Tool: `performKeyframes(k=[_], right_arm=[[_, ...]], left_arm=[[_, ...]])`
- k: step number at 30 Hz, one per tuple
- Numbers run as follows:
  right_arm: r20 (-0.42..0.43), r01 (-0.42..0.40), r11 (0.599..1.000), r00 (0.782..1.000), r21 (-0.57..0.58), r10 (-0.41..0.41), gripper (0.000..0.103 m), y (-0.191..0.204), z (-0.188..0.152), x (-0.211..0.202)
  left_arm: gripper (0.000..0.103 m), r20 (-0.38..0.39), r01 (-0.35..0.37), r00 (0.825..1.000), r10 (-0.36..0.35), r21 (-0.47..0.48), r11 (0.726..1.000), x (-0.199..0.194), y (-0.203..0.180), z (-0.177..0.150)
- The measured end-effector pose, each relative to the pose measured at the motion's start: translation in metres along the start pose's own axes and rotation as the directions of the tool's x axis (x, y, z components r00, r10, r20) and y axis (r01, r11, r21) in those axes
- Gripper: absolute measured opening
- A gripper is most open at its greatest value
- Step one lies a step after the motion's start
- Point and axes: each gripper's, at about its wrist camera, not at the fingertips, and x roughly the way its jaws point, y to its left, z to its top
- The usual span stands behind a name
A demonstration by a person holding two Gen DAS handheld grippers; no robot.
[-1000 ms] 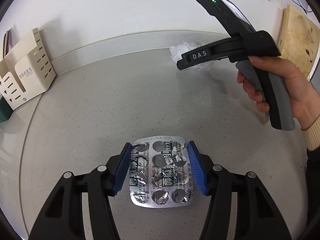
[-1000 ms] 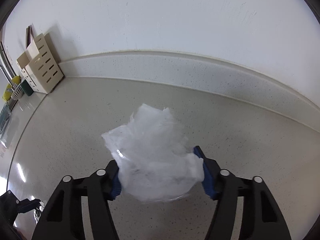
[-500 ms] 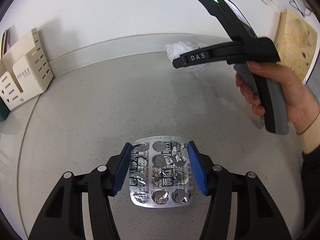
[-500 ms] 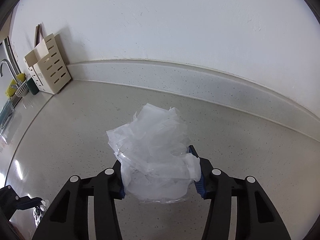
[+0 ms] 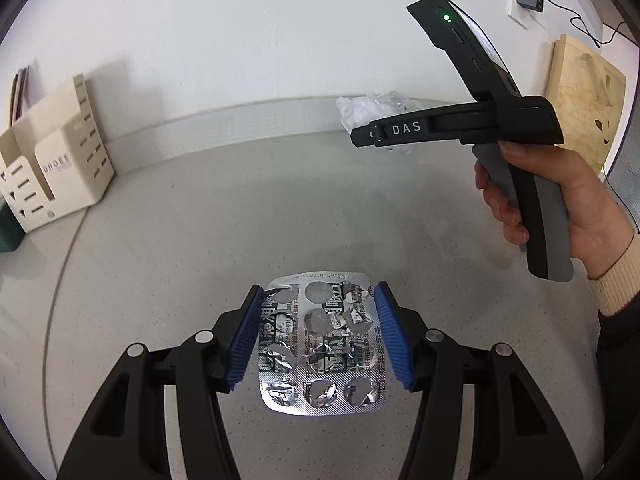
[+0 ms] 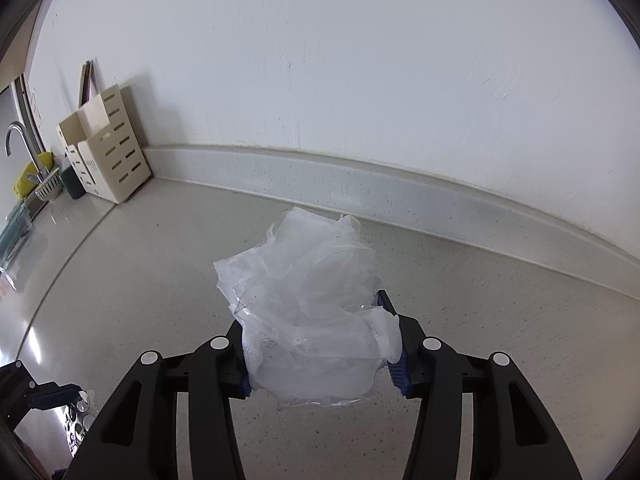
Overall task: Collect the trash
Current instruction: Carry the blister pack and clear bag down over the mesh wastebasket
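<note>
My left gripper (image 5: 318, 334) is shut on a silver used pill blister pack (image 5: 320, 344), held flat above the grey countertop (image 5: 200, 248). My right gripper (image 6: 320, 344) is shut on a crumpled clear plastic wrapper (image 6: 308, 312) and holds it off the counter. In the left wrist view the right gripper (image 5: 362, 136) is up at the right, held by a hand (image 5: 560, 200), with the wrapper (image 5: 372, 110) showing behind its tip. The left gripper (image 6: 52, 394) and the blister pack (image 6: 78, 416) show at the lower left of the right wrist view.
A cream slotted organiser box (image 5: 52, 168) stands against the wall at the left; it also shows in the right wrist view (image 6: 108, 152). A sink tap (image 6: 16, 136) and a yellow sponge (image 6: 30, 178) are far left. A wooden board (image 5: 580, 100) leans at the right.
My right gripper has lifted the plastic wrapper higher off the counter and its jaws have closed in on it. My left gripper still holds the blister pack in the same place.
</note>
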Motion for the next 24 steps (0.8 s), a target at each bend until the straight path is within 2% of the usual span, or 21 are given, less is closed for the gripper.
performKeyframes(k=[7, 11, 14, 24], right_arm=[[0.051, 0.055, 0.998, 0.997, 0.0, -0.055, 0.052, 0.013, -0.009, -0.034], [0.07, 0.065, 0.998, 0.995, 0.008, -0.066, 0.052, 0.015, -0.025, -0.068], [0.085, 0.095, 0.995, 0.992, 0.005, -0.095, 0.052, 0.018, -0.037, -0.095], [0.113, 0.128, 0.991, 0.985, 0.029, -0.131, 0.053, 0.046, -0.074, -0.176]], left_arm=[[0.056, 0.063, 0.022, 0.998, -0.025, 0.052, 0.998, -0.019, -0.013, -0.002], [0.056, 0.123, -0.01, 0.992, -0.004, 0.114, 0.993, -0.046, -0.031, -0.01], [0.056, 0.128, 0.008, 0.991, -0.024, 0.122, 0.993, -0.066, -0.04, -0.021], [0.056, 0.188, -0.044, 0.982, 0.019, 0.129, 0.991, -0.145, -0.058, -0.068]])
